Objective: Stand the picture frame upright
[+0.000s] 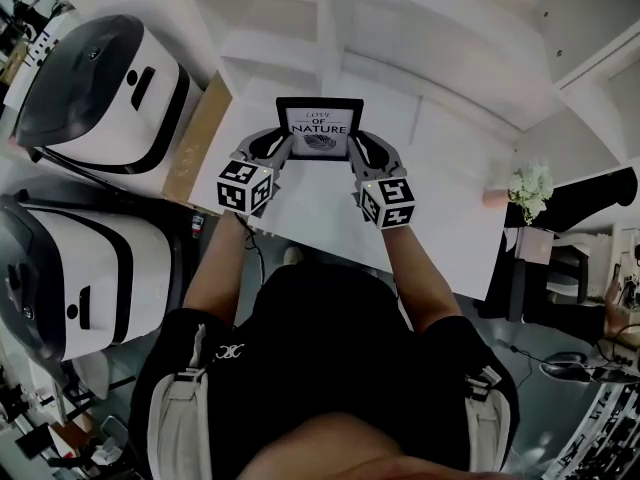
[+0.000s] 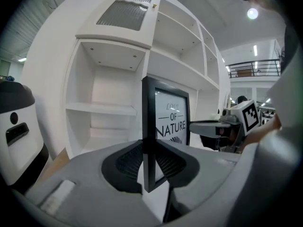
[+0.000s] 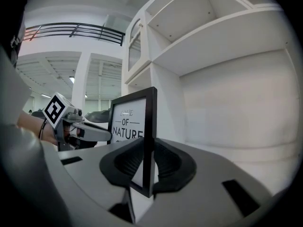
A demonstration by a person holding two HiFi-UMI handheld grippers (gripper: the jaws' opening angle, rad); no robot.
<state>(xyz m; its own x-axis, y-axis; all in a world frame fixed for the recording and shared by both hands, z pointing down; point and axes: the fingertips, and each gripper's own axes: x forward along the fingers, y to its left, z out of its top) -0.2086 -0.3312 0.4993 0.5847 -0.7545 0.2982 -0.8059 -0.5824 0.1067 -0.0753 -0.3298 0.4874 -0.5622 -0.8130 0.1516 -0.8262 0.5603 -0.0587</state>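
Frame: we see the frame (image 1: 320, 130) (image 2: 165, 126) (image 3: 135, 126) standing upright in front of the shelf unit (image 1: 400, 28) (image 2: 104, 79) (image 3: 227, 56). Its black border is square to the shelves and its print faces away from the shelf unit.

Left gripper: the left gripper (image 1: 278, 150) (image 2: 150, 162) has its fingers (image 2: 128, 162) closed narrow on the frame's left edge near the lower corner, pads pressing front and back.

Right gripper: the right gripper (image 1: 357, 152) (image 3: 149, 167) has its fingers (image 3: 168, 164) clamping the frame's right edge the same way, low on the border.

Lower edge: we cannot tell whether it touches the tabletop (image 1: 450, 238).

Open room: white tabletop shows between the frame and the shelf unit's front, and more runs along that front to the right.

Edges: both grippers sit on the side of the frame away from the shelf unit, inside the tabletop's near edge.

Surroundings: flowers (image 1: 530, 188) stand off the shelf unit's right end, well apart from the frame. White machines (image 1: 100, 88) stand to the shelf unit's left.
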